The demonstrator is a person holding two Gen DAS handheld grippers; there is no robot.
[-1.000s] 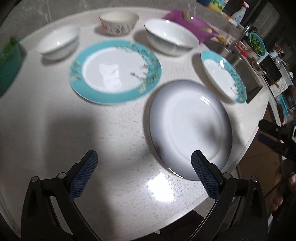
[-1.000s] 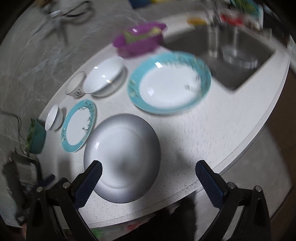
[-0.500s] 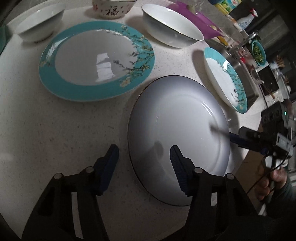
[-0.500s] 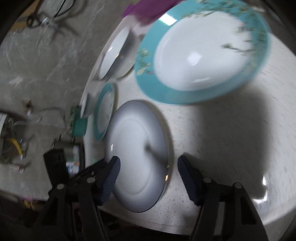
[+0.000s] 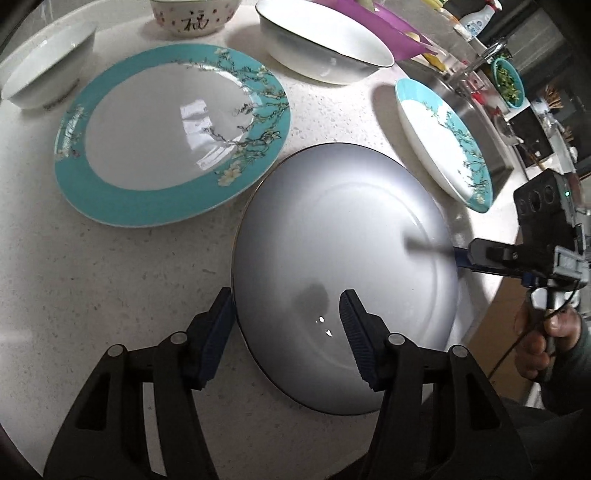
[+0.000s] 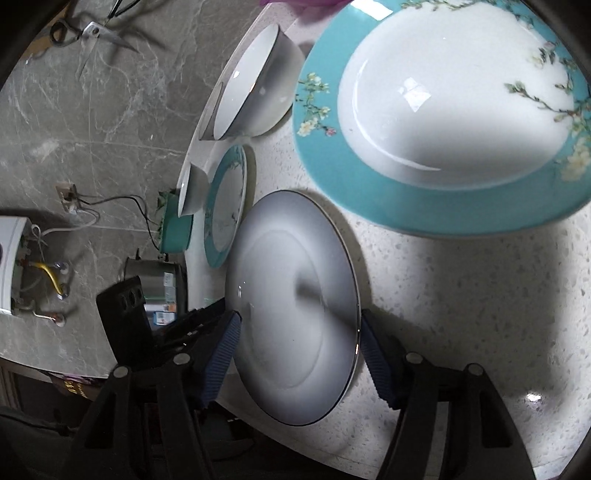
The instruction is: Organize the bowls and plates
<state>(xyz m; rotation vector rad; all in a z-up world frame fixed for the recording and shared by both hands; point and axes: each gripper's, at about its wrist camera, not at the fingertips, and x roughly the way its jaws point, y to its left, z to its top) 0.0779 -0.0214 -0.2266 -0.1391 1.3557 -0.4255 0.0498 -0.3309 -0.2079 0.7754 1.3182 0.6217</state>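
Note:
A grey-white plate (image 5: 343,240) (image 6: 291,280) lies flat near the counter's edge. My left gripper (image 5: 286,328) stands over its near rim, half open. Its left finger is at the outside of the rim and its right finger hangs over the plate's face. My right gripper (image 6: 299,350) (image 5: 465,258) has come in at the opposite rim, half open, with a finger either side of the plate's edge. No pad visibly presses on the plate. A large teal plate (image 5: 170,136), a deep teal plate (image 5: 443,136) (image 6: 443,110) and a wide white bowl (image 5: 321,48) lie beyond.
A small white bowl (image 5: 44,70) and a patterned bowl (image 5: 192,18) stand at the far side. A purple container (image 5: 388,33) and the sink (image 5: 484,110) are at the back right. The counter edge (image 5: 476,317) runs close past the grey plate. A hand (image 5: 543,332) holds the right gripper.
Both grippers came down onto opposite rims of the grey plate, and their jaws narrowed from wide to about half. Over the last half second they barely moved. The plate has stayed put.

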